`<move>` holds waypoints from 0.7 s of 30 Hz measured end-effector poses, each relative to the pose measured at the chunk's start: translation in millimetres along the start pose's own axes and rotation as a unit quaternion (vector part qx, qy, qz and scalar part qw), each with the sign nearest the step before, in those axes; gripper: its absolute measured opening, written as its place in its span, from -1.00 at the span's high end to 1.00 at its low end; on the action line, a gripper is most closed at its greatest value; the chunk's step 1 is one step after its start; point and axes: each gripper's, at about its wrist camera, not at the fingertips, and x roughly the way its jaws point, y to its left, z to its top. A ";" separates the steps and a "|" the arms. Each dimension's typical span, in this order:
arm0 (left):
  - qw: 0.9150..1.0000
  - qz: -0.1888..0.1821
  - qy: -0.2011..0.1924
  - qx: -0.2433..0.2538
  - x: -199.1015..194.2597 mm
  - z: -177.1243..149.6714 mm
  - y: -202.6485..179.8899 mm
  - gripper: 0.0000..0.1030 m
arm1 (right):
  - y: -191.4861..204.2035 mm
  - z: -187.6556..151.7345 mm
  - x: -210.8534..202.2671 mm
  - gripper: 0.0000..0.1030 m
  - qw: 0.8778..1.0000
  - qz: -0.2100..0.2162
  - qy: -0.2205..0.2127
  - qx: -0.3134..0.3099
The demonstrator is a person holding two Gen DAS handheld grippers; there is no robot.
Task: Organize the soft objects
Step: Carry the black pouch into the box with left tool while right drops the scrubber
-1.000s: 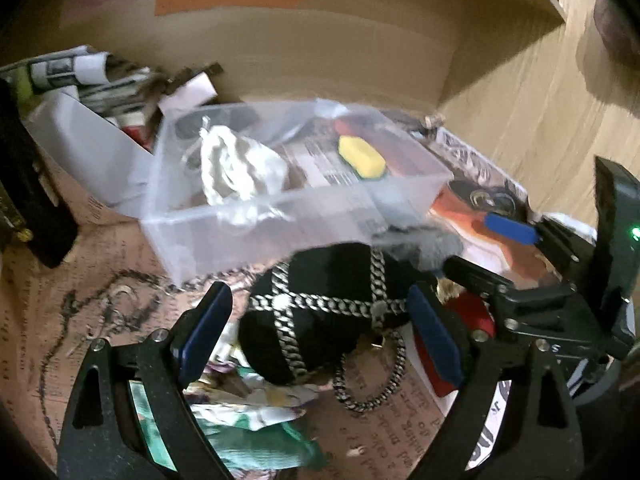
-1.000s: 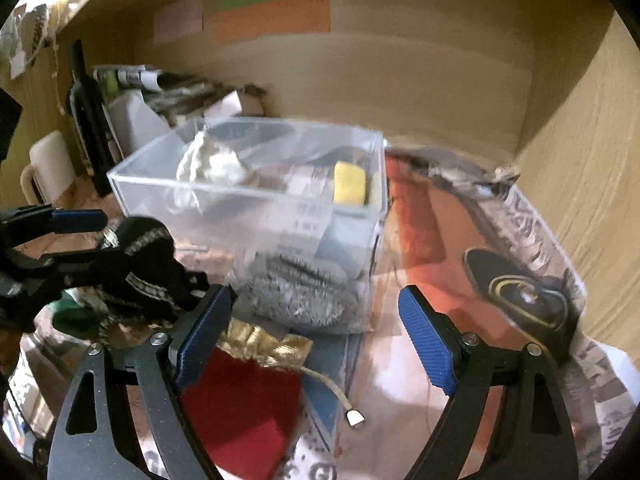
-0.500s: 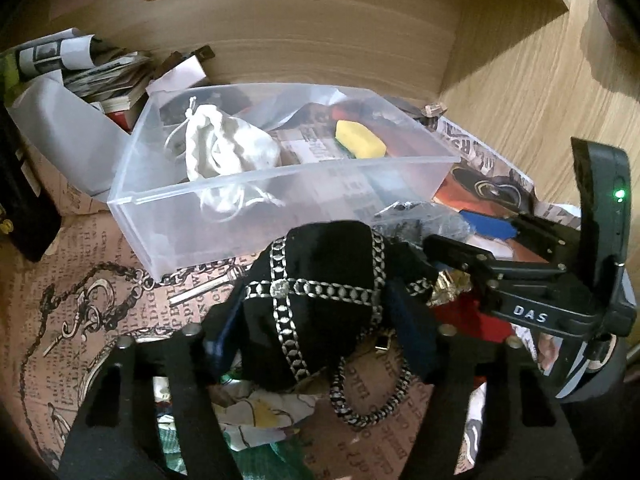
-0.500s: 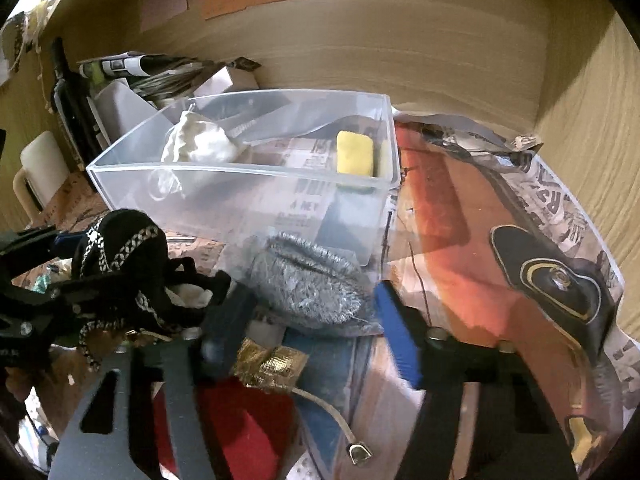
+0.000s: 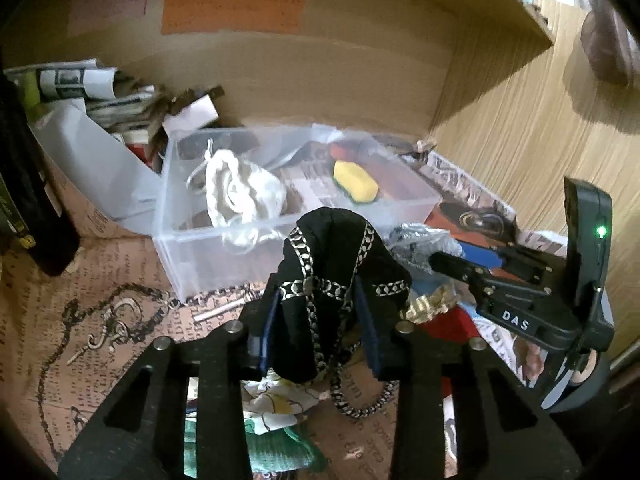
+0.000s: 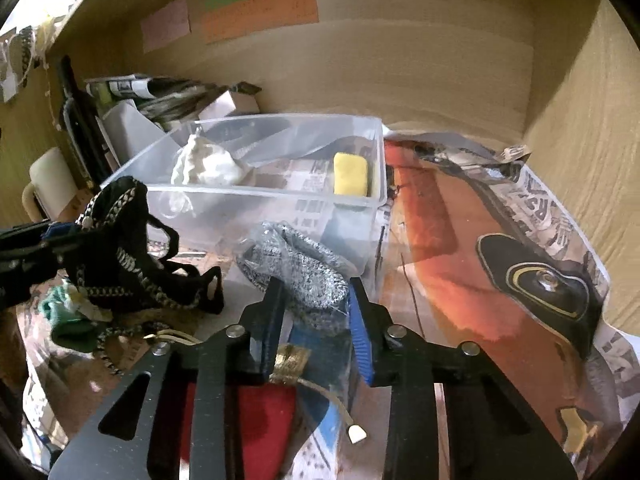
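Black pouch point(image 5: 332, 276) (silver chain trim) bunches, pinched upright between blue pads.

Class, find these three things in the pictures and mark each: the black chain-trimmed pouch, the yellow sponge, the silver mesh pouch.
black chain-trimmed pouch point(image 5: 326, 276): left wrist view, on its front fabric.
yellow sponge point(image 6: 350, 173): right wrist view, middle of its top face.
silver mesh pouch point(image 6: 308, 276): right wrist view, middle of its mesh.

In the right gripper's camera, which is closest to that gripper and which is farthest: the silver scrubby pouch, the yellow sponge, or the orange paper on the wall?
1. Silver pouch: between the right gripper pads, in front of the clear box.
2. Yellow sponge: farther back, inside the box's right end.
3. Orange paper: farthest, up on the back wall.
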 end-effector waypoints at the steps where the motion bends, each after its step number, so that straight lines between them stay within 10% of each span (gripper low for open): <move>1: 1.000 -0.001 -0.004 -0.001 -2.5 1.3 -0.9 0.32 | 0.5 0.5 -3.5 0.45 1.000 0.000 -0.004 0.000; 21: 0.991 0.025 -0.129 -0.026 -58.5 60.1 22.4 0.53 | 9.5 43.4 -60.0 0.45 0.992 0.007 -0.128 -0.005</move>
